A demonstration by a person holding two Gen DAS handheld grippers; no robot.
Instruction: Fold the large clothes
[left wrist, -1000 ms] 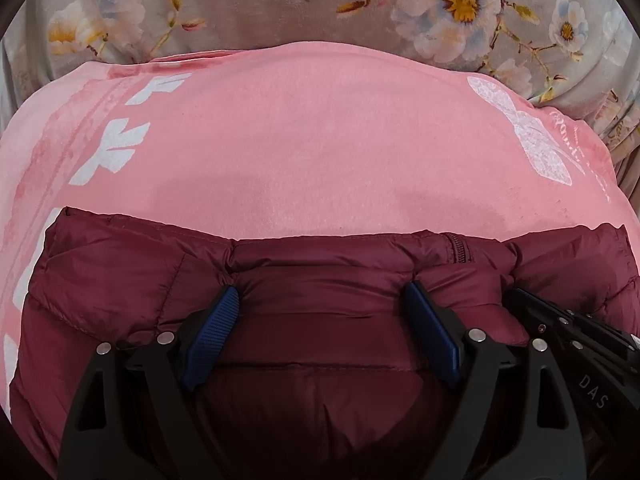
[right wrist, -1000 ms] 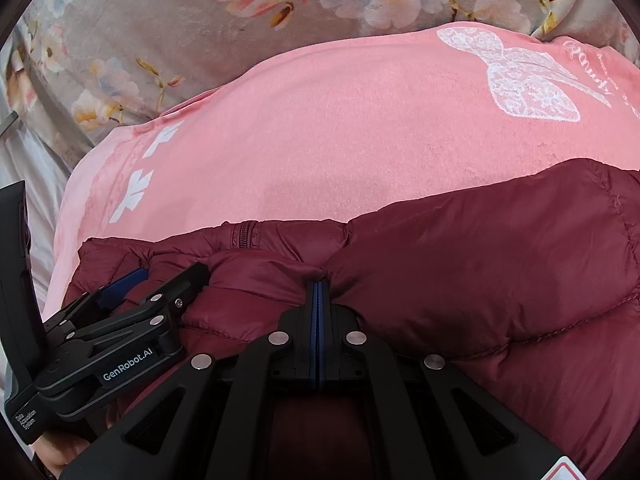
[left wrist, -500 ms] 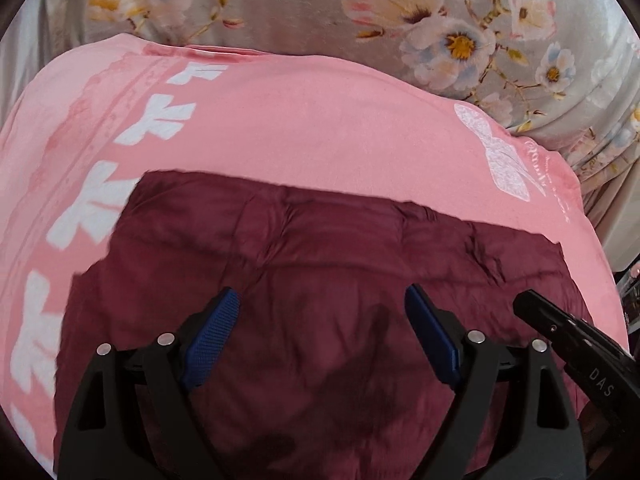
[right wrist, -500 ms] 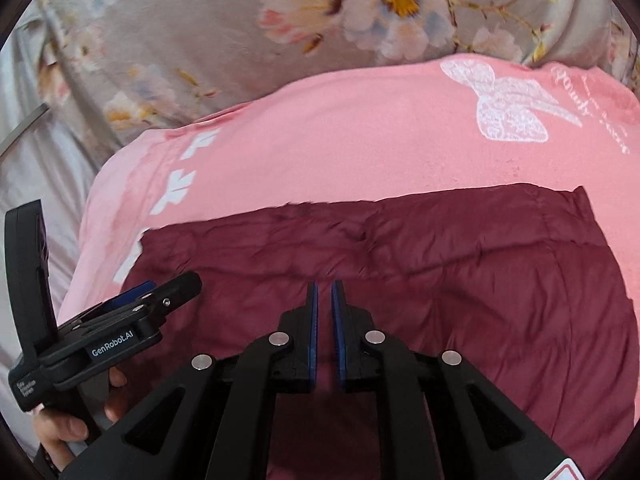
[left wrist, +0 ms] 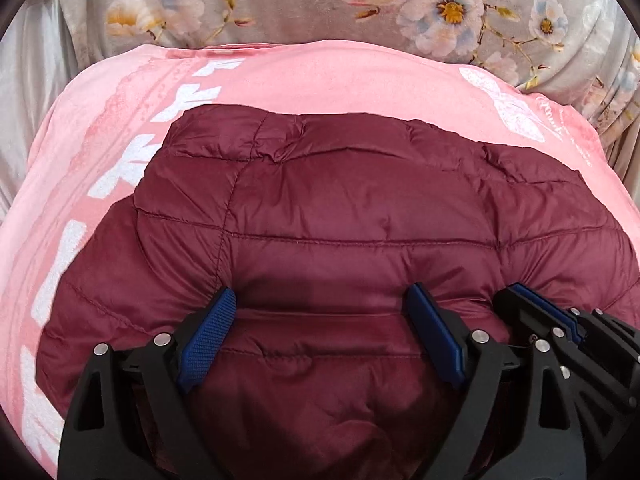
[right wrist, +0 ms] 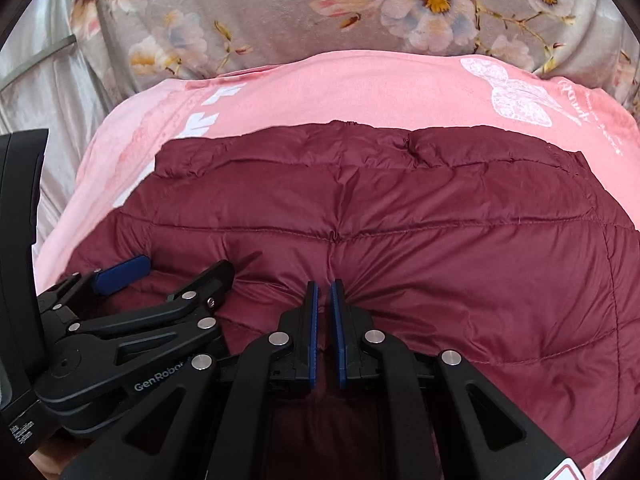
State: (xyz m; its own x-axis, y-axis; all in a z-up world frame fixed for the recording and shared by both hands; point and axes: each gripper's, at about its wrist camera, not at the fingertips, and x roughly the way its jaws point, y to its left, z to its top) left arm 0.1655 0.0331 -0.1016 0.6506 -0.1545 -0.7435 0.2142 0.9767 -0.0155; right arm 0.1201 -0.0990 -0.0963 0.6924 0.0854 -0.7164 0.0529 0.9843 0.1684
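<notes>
Maroon puffer jacket (left wrist: 340,216) now folded flat, right gripper (right wrist: 324,300) jaws just parted slightly, empty, left gripper (left wrist: 320,312) jaws wide, pressing fabric.

A pink blanket (left wrist: 328,80) printed with white bows and a white lace butterfly covered the bed, spread over a grey floral bedcover (left wrist: 304,4) that showed along the far edge. A quilted maroon puffer jacket (left wrist: 360,208) lay folded flat on the pink blanket, its stitched panels facing up, pink fabric visible on its left, right and far sides.
</notes>
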